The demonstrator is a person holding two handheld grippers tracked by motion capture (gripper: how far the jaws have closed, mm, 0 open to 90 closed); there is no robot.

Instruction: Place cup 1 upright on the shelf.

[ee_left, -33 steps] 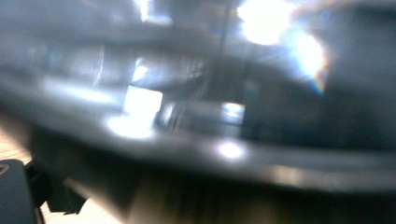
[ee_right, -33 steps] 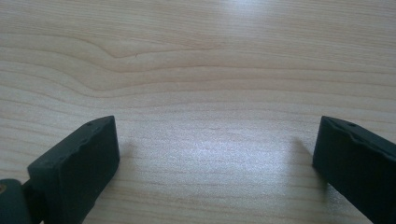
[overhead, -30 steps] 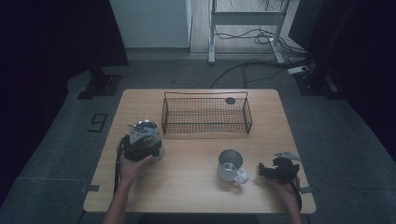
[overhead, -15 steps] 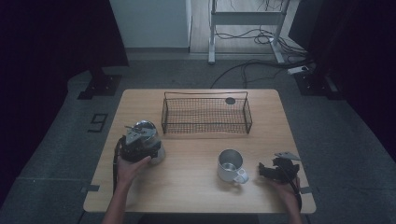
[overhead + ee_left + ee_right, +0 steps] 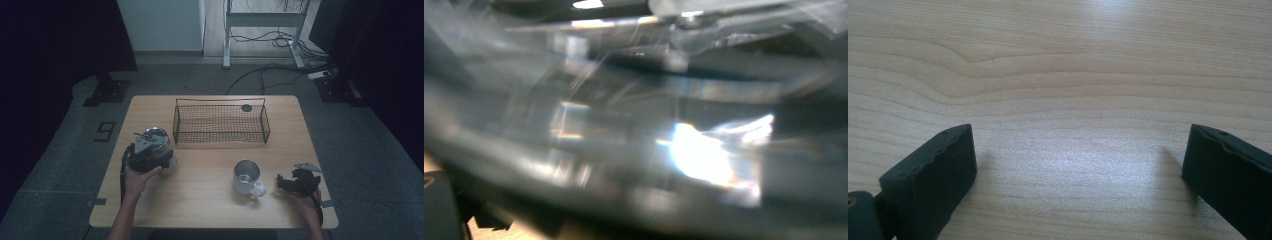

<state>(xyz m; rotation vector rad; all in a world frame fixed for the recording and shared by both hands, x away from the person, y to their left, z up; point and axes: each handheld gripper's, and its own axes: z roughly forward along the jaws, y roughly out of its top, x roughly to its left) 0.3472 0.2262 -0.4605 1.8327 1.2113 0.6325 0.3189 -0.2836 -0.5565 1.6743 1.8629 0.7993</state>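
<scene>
We are seeing almost nothing move over the last second: the left gripper [image 5: 149, 159] is keeping against the shiny round metal vessel [image 5: 157, 136] at the left of the pale wooden table [image 5: 200, 212], just before the black wire basket [image 5: 220, 137], so the grasp is probably still settling. Its blurred view is hiding whether the jaws are closed. The vessel seems upright, long axis vertical, mouth upward. The right gripper [image 5: 1078, 165] is resting spread wide beside the steel mug [image 5: 246, 177].

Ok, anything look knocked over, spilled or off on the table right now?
Nothing stands out. The metal mug stands upright near the right hand-held gripper, the wire basket sits square, and no spill shows on the table. The left gripper view is blurred by something shiny up close.
</scene>
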